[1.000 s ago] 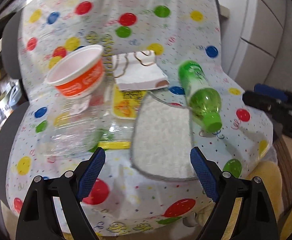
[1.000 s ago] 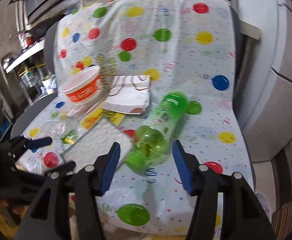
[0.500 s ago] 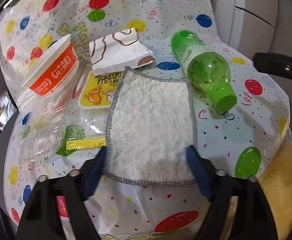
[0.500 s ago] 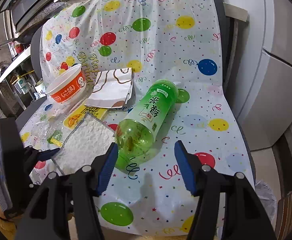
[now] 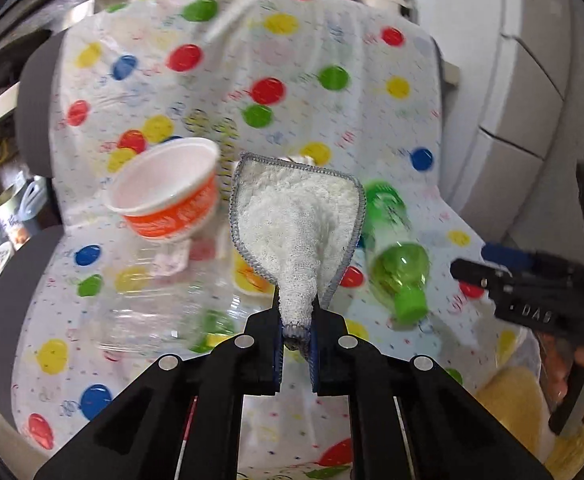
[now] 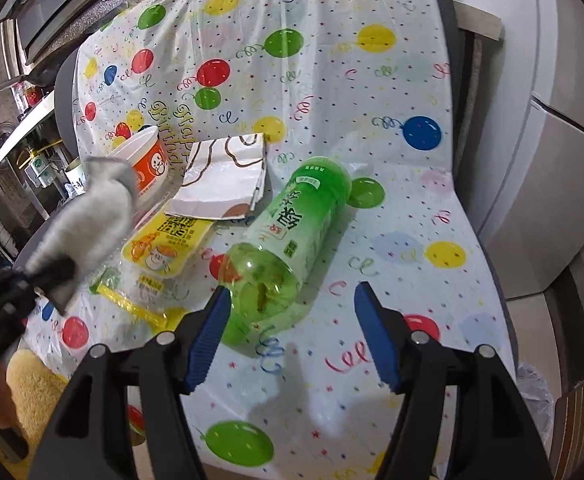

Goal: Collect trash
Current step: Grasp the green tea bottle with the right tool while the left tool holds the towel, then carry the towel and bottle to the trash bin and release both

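Observation:
My left gripper (image 5: 295, 344) is shut on the near edge of a white cloth (image 5: 297, 220) with grey stitching and holds it lifted off the table; the cloth shows at the left of the right wrist view (image 6: 88, 220). My right gripper (image 6: 288, 332) is open and empty, just in front of the cap end of a green bottle (image 6: 288, 236) lying on its side. The bottle also shows in the left wrist view (image 5: 395, 256). An orange cup (image 5: 168, 204), a clear crushed bottle (image 5: 152, 308), a yellow wrapper (image 6: 164, 244) and a folded paper napkin (image 6: 228, 180) lie on the table.
The table carries a balloon-print plastic cover (image 6: 371, 100). A grey cabinet (image 6: 551, 160) stands to the right. A bin with a clear liner (image 6: 535, 392) sits at the lower right. A yellow fluffy item (image 5: 507, 400) lies by the near edge.
My left gripper has closed on the cloth's near edge and lifted it off the table. My right gripper has stayed open near the green bottle.

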Tool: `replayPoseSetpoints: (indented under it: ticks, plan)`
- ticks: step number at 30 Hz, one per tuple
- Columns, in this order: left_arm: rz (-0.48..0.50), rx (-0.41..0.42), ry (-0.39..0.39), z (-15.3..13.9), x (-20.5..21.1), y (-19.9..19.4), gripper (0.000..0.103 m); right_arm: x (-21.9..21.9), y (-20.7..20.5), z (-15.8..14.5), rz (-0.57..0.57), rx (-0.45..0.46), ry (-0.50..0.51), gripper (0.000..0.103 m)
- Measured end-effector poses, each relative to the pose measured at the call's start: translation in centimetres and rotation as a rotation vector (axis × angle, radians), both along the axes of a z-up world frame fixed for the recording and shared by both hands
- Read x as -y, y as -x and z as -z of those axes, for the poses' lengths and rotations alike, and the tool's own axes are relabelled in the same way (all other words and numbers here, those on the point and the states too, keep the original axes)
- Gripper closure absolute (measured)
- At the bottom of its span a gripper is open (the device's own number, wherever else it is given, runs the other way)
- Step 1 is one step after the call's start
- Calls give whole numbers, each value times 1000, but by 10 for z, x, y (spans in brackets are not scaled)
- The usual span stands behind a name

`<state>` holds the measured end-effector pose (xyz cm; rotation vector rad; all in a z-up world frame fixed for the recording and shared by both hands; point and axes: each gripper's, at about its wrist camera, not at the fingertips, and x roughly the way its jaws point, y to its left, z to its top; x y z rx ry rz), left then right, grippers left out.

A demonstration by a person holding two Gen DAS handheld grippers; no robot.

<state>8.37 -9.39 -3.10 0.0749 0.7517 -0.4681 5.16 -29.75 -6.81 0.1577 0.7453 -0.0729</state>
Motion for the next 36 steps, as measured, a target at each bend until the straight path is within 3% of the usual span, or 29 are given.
replayPoseSetpoints:
  ticks: [6,12,17,26,30,36]
  plan:
    - [-99,-20,13,5,-27,-19,93,-7,-46,4,44,-26,-14,37]
    - [-128,-47,26,13,-39,-32,93,-8,-101,20,112,-101,-17,36]
    - [-128,-71,36,19,-39,-41,93,-11,-129,31,188,-196,96,36]
    - [-116,-114,65,26,-38,-42,92,6,-96,29,145,-249,171,43]
    - [-80,-148,107,26,-32,-37,92,19,-63,15,67,-122,114,46]
    - [-33,-148,122,21,-4,-23,92,24,-38,9,24,-80,125,46]
